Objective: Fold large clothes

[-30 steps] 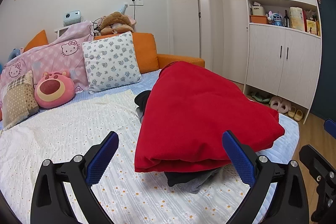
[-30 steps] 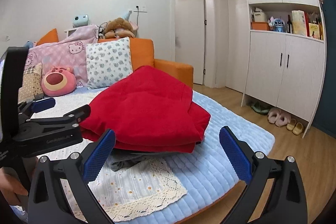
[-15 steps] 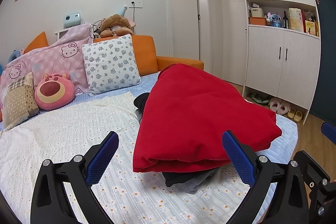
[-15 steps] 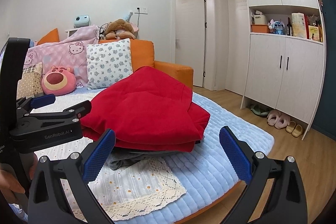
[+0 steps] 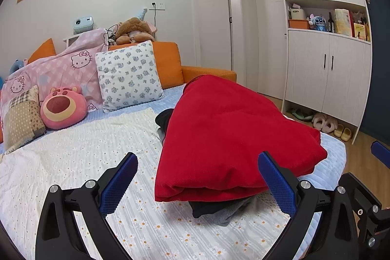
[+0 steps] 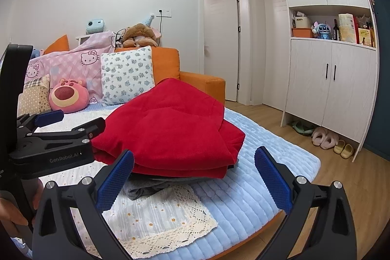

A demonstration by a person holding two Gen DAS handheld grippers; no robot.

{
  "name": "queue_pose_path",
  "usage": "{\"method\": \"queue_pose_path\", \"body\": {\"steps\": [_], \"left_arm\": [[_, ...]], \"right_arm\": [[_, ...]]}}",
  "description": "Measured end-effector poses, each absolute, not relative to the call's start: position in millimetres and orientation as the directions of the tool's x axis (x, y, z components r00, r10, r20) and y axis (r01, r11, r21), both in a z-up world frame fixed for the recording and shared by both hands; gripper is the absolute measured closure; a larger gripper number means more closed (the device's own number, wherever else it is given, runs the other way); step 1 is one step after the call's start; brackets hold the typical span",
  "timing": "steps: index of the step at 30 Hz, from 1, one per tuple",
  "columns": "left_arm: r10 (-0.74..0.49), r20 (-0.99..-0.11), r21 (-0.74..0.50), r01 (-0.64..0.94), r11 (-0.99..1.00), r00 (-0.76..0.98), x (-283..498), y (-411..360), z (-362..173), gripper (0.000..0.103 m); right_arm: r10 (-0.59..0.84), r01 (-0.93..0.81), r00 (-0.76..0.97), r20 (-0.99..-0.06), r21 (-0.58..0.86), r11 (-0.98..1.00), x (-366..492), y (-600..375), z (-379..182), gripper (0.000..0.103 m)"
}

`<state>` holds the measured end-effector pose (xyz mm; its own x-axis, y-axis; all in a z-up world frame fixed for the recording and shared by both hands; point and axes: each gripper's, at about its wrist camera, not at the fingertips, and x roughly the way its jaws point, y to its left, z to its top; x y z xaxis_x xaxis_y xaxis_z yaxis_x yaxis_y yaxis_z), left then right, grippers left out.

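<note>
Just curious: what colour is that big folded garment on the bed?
Red, plain, no pattern; the left wrist view shows it best.

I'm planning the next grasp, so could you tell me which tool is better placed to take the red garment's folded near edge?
Probably left. The left tool is open and faces the red garment's folded edge head-on; the right tool, also open, faces its corner.

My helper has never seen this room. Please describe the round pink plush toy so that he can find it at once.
Look at the orange sofa back, where cushions lean in a row. The pink bear-face plush sits between the patchwork cushion and the white floral pillow. It alone is round, with a dark red muzzle.
</note>
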<state>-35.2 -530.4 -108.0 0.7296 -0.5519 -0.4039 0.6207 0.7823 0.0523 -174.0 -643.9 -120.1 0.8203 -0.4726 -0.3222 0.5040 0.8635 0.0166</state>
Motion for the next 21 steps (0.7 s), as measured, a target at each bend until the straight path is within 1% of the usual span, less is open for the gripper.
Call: {"method": "queue_pose_path", "body": {"steps": [14, 21], "left_arm": [[-0.556, -0.396, 0.05, 0.622, 0.782, 0.731, -35.7, -533.0, -109.4, 0.003], [-0.551, -0.406, 0.042, 0.617, 0.786, 0.729, -32.2, -535.2, -108.3, 0.003]], "right_arm": [[-0.476, 0.506, 0.815, -0.332, 0.006, 0.863, -164.5, -644.8, -120.6, 0.005], [-0.473, 0.505, 0.814, -0.337, 0.006, 0.863, -162.4, -646.4, -120.0, 0.005]]}}
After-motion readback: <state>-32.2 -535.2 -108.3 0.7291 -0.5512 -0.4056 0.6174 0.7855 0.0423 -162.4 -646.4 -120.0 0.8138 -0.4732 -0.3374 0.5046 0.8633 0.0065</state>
